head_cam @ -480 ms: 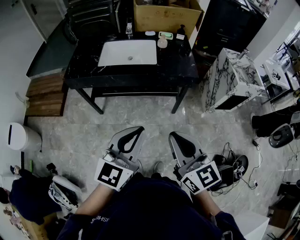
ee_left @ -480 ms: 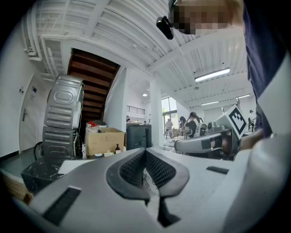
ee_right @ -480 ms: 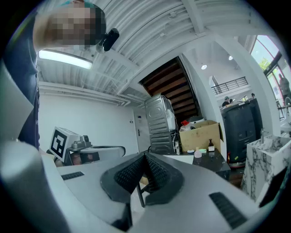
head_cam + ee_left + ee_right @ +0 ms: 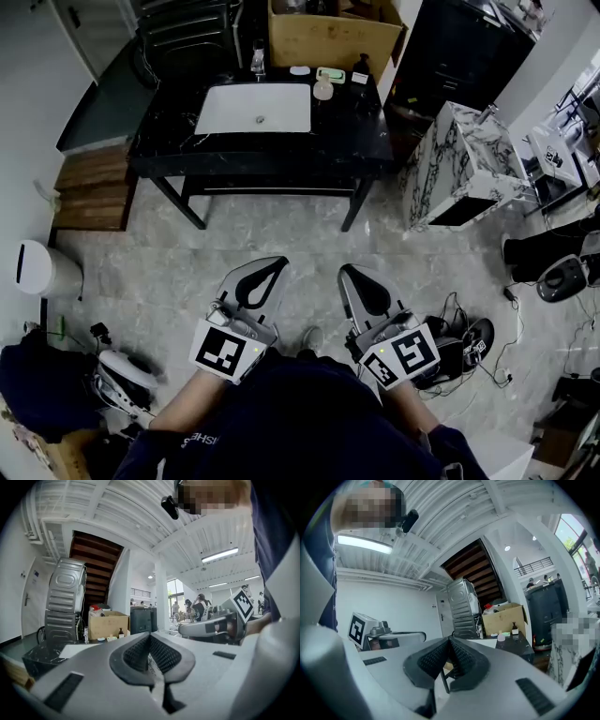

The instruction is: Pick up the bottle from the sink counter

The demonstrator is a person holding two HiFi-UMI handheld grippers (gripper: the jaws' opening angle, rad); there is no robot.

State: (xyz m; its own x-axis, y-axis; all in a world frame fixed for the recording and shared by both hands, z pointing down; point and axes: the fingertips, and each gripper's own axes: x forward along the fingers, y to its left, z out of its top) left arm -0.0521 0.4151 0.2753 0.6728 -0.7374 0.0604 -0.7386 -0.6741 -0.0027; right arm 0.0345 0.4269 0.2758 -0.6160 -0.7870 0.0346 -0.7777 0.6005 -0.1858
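The black sink counter (image 4: 178, 150) stands far ahead of me across the floor, with a white basin (image 4: 253, 110). On its back right part stand a pale pink bottle (image 4: 323, 87) and a dark pump bottle (image 4: 360, 67). The right gripper view shows the same pink bottle (image 4: 501, 637) and dark bottle (image 4: 514, 629), small and distant. My left gripper (image 4: 279, 260) and right gripper (image 4: 343, 270) are held side by side close to my body, well short of the counter. Both are shut with nothing between their pads, as the left gripper (image 4: 149, 635) and right gripper (image 4: 449, 640) also show in their own views.
A cardboard box (image 4: 333, 33) stands behind the counter, with a faucet (image 4: 258, 61) and a green soap dish (image 4: 330, 72) nearby. A marble-patterned block (image 4: 459, 159) stands to the right, a dark cabinet (image 4: 459, 47) beyond it. Cables and gear (image 4: 469, 342) lie on the floor at right, wooden steps (image 4: 89, 192) at left.
The head view has shifted slightly. Both grippers stay shut in about the same place.
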